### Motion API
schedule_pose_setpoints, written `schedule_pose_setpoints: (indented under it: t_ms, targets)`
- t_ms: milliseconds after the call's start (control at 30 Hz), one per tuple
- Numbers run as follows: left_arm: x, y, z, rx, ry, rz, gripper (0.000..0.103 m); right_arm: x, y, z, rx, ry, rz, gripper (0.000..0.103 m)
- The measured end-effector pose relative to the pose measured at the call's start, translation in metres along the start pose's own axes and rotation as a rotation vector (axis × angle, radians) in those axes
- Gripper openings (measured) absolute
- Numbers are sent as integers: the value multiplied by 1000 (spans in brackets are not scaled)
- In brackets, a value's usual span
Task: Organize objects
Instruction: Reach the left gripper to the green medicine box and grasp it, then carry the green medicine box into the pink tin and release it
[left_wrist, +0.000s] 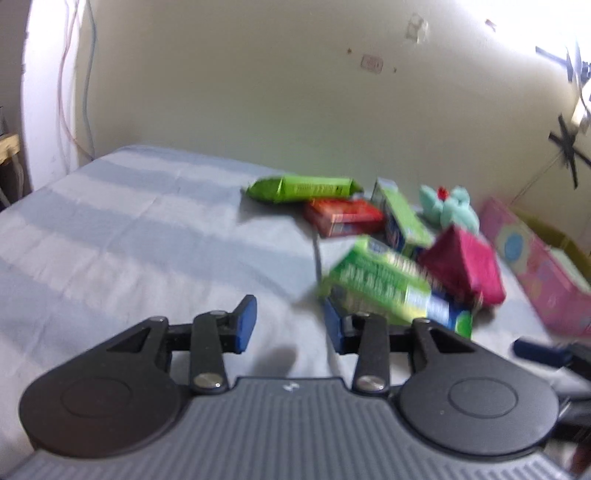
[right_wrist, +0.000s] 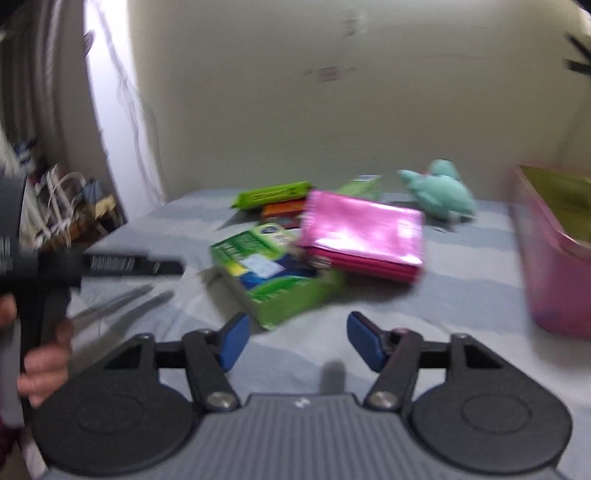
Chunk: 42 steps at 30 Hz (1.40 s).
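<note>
**Two Sets of Tongs Stand Apart Over a Cluttered Bed**

Two pairs of tongs hang above a bed (left_wrist: 110, 229) covered in a pale blue striped sheet, and both views are blurred. In the left wrist view the left tongs (left_wrist: 290, 326) are parted with nothing between the blue pads; only bare sheet shows in the gap. Just past the pad at 3 o'clock, a green box (left_wrist: 391, 288) lies tilted, close to that pad, though the blur hides whether they touch. In the right wrist view the right tongs (right_wrist: 297, 341) stand wide and empty, with the same green box (right_wrist: 273, 273) just beyond them at 11 o'clock. At 9 o'clock in that view a hand (right_wrist: 44, 354) grips the black handle of the other tool.

Farther out, a magenta packet (right_wrist: 364, 236) leans on the green box at its 2 o'clock side. Beyond it lie a red box (left_wrist: 343, 216), a second green carton (left_wrist: 400, 216) and a lime green wrapper (left_wrist: 303, 188), all bunched together toward 12 o'clock. A teal plush toy (right_wrist: 439, 194) sits behind them at 1 o'clock, near the wall (left_wrist: 258, 92). A pink bin (right_wrist: 550, 258) stands at the bed's edge at 3 o'clock, well apart from the pile.
</note>
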<state>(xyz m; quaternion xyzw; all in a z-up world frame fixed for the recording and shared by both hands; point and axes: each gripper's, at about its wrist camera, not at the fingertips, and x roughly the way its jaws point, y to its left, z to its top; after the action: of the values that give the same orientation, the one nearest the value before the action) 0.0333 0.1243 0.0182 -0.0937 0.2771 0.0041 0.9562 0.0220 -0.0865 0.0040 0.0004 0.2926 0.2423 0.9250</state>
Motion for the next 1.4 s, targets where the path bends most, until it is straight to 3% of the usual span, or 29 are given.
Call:
schedule_pose_setpoints:
  t_ms: [33, 67, 100, 133, 200, 267, 333, 400, 433, 533, 667, 733, 800, 833, 933, 967, 1000, 1067, 1133, 1200, 1300, 1400]
  targets:
    - [5, 0, 10, 7, 3, -30, 66, 9, 4, 5, -11, 13, 2, 80]
    - [11, -1, 19, 12, 5, -50, 74, 15, 6, 7, -15, 18, 0, 82]
    - [20, -1, 27, 16, 3, -60, 81, 22, 8, 11, -20, 30, -7, 84]
    - [28, -2, 32, 27, 8, -68, 81, 29, 10, 13, -27, 46, -22, 85]
    - [47, -5, 36, 37, 61, -97, 78, 46, 10, 16, -41, 93, -44, 89]
    - [63, -6, 34, 14, 134, -139, 60, 54, 9, 16, -42, 119, -39, 88]
    - [62, -5, 29, -39, 148, -210, 36, 48, 11, 14, -44, 116, -12, 73]
    - [50, -7, 23, -91, 173, -216, 33, 35, 11, 6, -48, 117, -8, 60]
    - [42, -9, 18, -102, 182, -229, 31, 23, 10, -1, -40, 120, 4, 59]
    - [3, -25, -12, -104, 206, -288, 31, -22, 0, -26, -11, 115, 37, 59]
    - [-39, -64, -48, -5, 226, -430, 35, -87, -25, -59, 19, 81, 43, 65]
    - [-42, -82, -54, 25, 250, -497, 49, -104, -44, -67, 55, 75, 9, 65]
    - [-35, -96, -53, 43, 244, -481, 63, -114, -56, -70, 68, 72, -40, 67]
    - [-30, -105, -51, 56, 234, -451, 65, -116, -63, -68, 77, 72, -43, 67]
    - [-20, -119, -45, 52, 255, -428, 63, -118, -71, -63, 70, 57, -29, 71]
    - [-17, -121, -44, 57, 265, -422, 59, -116, -70, -61, 53, 55, -19, 71]
    - [-18, -123, -46, 74, 282, -411, 47, -112, -67, -59, 41, 62, -4, 71]
    - [-21, -129, -47, 93, 286, -413, 45, -97, -58, -58, 34, 85, 23, 79]
    - [-26, -142, -44, 136, 265, -355, 45, -92, -53, -60, 10, 58, -1, 74]
    - [-32, -152, -33, 147, 229, -341, 45, -101, -64, -57, 66, 10, 15, 72]
    - [-41, -174, -4, 173, 131, -409, 44, -132, -81, -39, 68, -152, -44, 71]
    - [-39, -213, 27, 184, 23, -486, 45, -155, -95, -16, -30, -296, -207, 71]
